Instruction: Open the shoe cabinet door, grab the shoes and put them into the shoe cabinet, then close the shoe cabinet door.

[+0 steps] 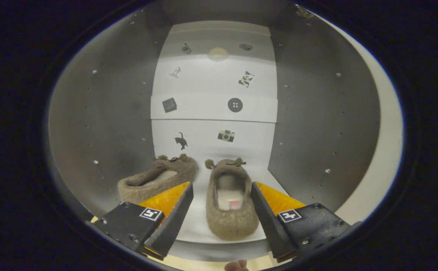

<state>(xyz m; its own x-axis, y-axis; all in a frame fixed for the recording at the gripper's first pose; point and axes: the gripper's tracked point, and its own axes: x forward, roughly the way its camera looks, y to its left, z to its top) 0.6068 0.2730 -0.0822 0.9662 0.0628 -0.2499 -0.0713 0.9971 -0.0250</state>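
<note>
I look into the open shoe cabinet (102,113), which has grey side walls and a white back panel (215,82) with small stickers. Two brown felt slippers stand on its white floor (196,226), toes toward the back. The left slipper (147,184) lies beyond my left finger, partly hidden by it. The right slipper (232,226) sits between my fingers with its heel toward me. My gripper (222,185) is open. The right finger is close against the slipper's side, and a gap shows between the slipper and the left finger.
A cream-coloured surface (377,169) curves past the cabinet's right wall. The front lip of the cabinet floor (211,250) runs just below the slipper's heel. A bit of a person's finger (237,265) shows beneath the gripper.
</note>
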